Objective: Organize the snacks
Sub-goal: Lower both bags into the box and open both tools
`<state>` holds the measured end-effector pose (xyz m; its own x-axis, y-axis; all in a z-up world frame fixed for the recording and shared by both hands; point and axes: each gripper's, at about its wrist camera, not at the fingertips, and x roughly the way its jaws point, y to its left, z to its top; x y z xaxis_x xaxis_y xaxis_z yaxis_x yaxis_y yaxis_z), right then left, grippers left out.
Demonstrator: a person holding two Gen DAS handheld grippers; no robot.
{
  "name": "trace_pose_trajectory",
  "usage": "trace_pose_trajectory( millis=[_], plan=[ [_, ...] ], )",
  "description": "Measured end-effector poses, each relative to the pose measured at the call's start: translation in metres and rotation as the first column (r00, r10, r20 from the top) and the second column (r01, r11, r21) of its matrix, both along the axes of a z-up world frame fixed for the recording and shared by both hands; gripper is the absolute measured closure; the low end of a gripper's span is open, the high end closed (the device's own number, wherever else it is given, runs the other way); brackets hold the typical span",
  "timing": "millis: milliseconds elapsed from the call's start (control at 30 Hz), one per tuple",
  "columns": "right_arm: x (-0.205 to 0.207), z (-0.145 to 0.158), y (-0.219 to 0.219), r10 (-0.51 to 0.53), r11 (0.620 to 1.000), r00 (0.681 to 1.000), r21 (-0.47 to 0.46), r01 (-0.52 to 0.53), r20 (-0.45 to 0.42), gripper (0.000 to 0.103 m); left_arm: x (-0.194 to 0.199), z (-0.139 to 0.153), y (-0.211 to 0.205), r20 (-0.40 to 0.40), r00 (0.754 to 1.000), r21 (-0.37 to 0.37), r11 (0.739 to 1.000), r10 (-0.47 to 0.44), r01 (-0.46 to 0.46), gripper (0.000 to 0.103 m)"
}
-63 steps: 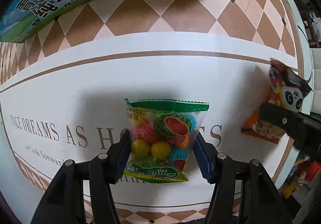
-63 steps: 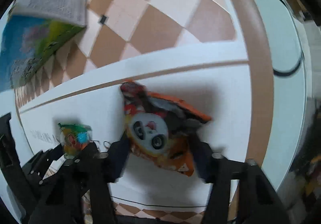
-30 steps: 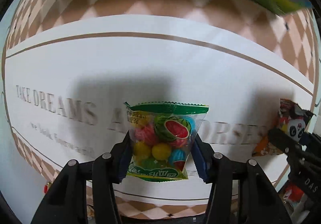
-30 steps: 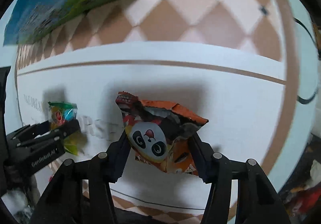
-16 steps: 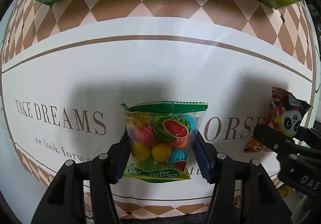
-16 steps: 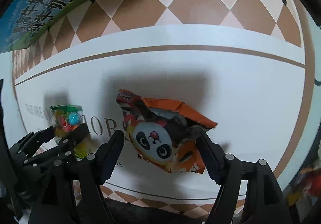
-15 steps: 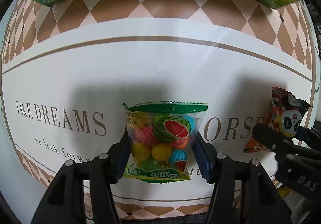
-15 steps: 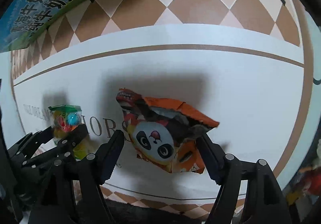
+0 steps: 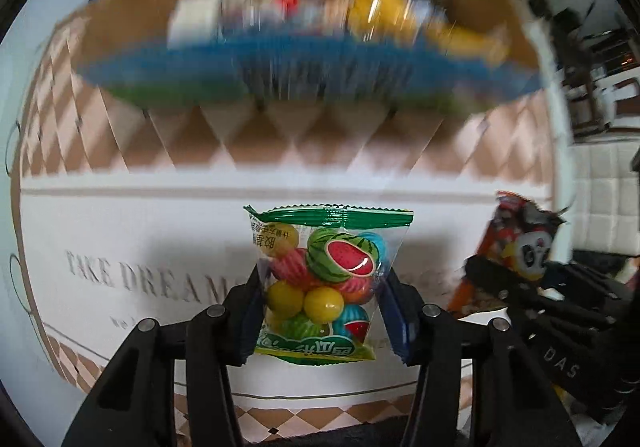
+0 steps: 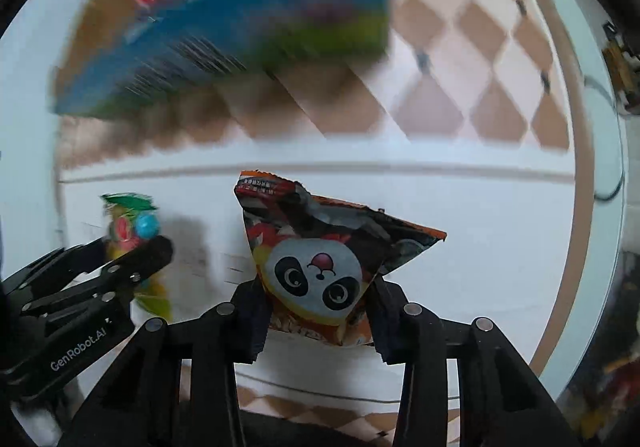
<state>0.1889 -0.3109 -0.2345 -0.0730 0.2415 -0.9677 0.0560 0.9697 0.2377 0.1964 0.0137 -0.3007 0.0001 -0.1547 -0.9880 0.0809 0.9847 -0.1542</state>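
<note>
My left gripper (image 9: 322, 311) is shut on a clear candy bag (image 9: 324, 279) with a green top and coloured fruit balls, held above the table. My right gripper (image 10: 318, 311) is shut on an orange panda snack bag (image 10: 320, 267), also held above the table. The panda bag shows at the right of the left wrist view (image 9: 516, 247), and the candy bag at the left of the right wrist view (image 10: 132, 223). A blurred blue and green cardboard box (image 9: 312, 67) with several snack packs inside stands ahead; it also shows in the right wrist view (image 10: 240, 27).
The table has a white cloth with grey lettering (image 9: 132, 275) and a brown and cream diamond border (image 9: 280, 143). The table's right edge (image 10: 592, 207) curves close by, with dim room clutter beyond it.
Both grippers have risen and tilted up with their bags. The open top of the snack box and its contents have come into view. The grips are unchanged.
</note>
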Motion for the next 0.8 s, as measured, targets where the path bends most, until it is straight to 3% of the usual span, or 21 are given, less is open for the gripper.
trace_pose_trajectory(
  millis=[200, 333, 533, 800],
  plan=[
    [0.052, 0.089, 0.013, 0.018, 0.991, 0.989, 0.126, -0.037, 0.143, 0.059, 0.078, 0.078, 0.019, 0.092, 0.995, -0.091, 0.996, 0.034, -0.025, 0.054],
    [0.101, 0.103, 0.067, 0.033, 0.989, 0.976, 0.135, -0.063, 0.216, 0.059, 0.145, 0.076, 0.028, 0.078, 0.996, -0.073, 0.997, 0.043, -0.037, 0.054],
    [0.179, 0.063, 0.118, 0.003, 0.985, 0.984, 0.168, -0.034, 0.178, 0.059, 0.220, 0.036, 0.048, -0.028, 0.998, -0.014, 0.999, 0.049, -0.049, 0.054],
    [0.233, -0.013, 0.141, -0.040, 0.980, 0.997, 0.199, 0.026, 0.064, 0.059, 0.265, -0.018, 0.061, -0.146, 0.987, -0.004, 0.998, 0.068, -0.069, 0.053]
  ],
)
